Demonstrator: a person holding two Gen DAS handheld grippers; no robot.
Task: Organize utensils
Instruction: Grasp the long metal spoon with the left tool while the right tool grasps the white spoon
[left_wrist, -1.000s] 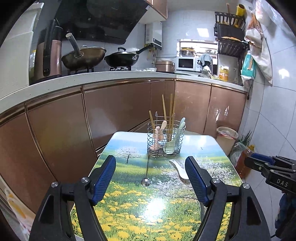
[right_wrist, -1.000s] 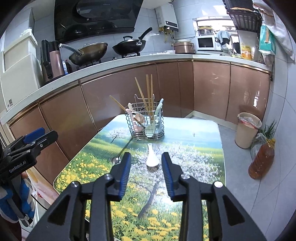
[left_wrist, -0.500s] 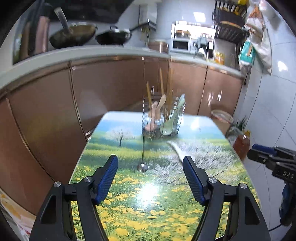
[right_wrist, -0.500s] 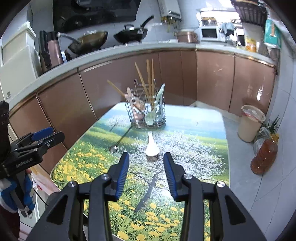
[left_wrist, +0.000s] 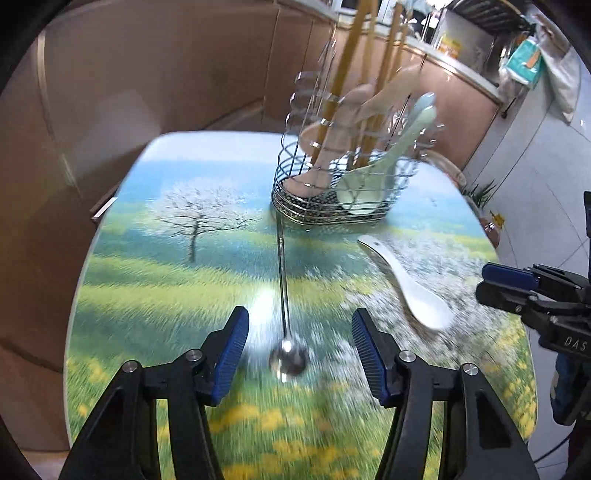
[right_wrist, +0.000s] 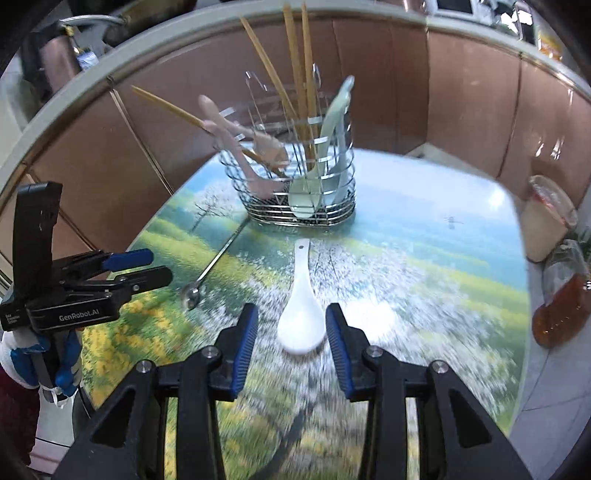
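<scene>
A wire utensil basket (left_wrist: 343, 199) (right_wrist: 299, 199) stands at the far side of the flower-print table (left_wrist: 177, 295) (right_wrist: 424, 280), holding chopsticks and several spoons. A thin metal spoon (left_wrist: 286, 332) (right_wrist: 210, 269) lies in front of it, bowl towards me. A white ceramic spoon (left_wrist: 406, 284) (right_wrist: 301, 310) lies to its right. My left gripper (left_wrist: 299, 350) is open, its jaws either side of the metal spoon's bowl. My right gripper (right_wrist: 291, 343) is open, its jaws either side of the white spoon's bowl.
Brown kitchen cabinets (right_wrist: 461, 96) run behind the table. A bottle of amber liquid (right_wrist: 561, 306) and a bin (right_wrist: 546, 225) stand on the floor to the right of the table.
Both grippers have moved forward and down towards the table. The left one now frames the metal spoon and the right one the white spoon. Both stayed open.
</scene>
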